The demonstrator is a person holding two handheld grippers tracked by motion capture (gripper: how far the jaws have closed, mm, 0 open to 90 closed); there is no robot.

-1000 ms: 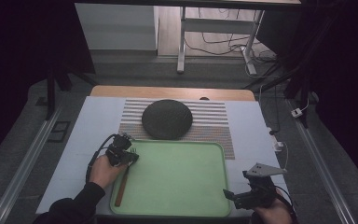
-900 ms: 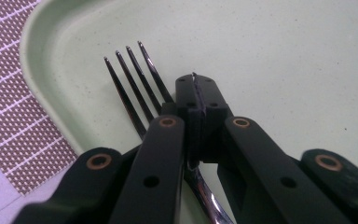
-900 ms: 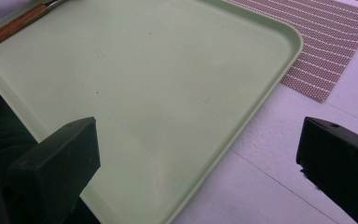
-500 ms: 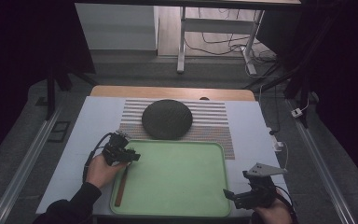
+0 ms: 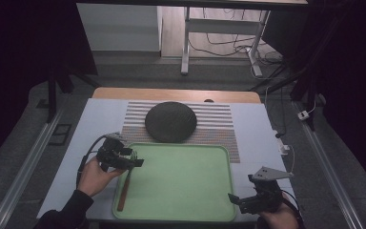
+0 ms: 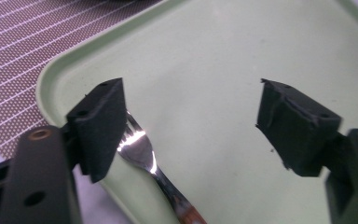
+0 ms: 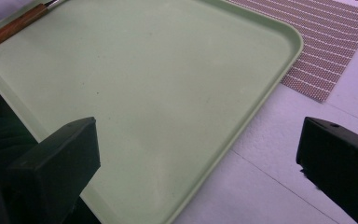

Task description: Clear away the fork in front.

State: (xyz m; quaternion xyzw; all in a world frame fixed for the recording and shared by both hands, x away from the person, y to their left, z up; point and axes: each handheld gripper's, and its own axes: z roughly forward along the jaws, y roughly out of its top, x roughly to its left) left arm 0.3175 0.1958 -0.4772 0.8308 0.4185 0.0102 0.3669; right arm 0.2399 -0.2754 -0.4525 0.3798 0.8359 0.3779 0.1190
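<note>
At the left, the left gripper (image 5: 132, 161) is held over the near-left part of the green tray (image 5: 195, 157); its jaws have just been opening and are spread wide, with nothing pinched. The fork (image 6: 144, 154) is seen lying along the tray's left edge, tines far, wooden handle near, below the left jaw. A dark round plate (image 5: 170, 121) rests on the striped mat (image 5: 219, 126) beyond. At the near right, the right gripper (image 5: 236, 199) is held at the tray's corner, jaws spread and empty
</note>
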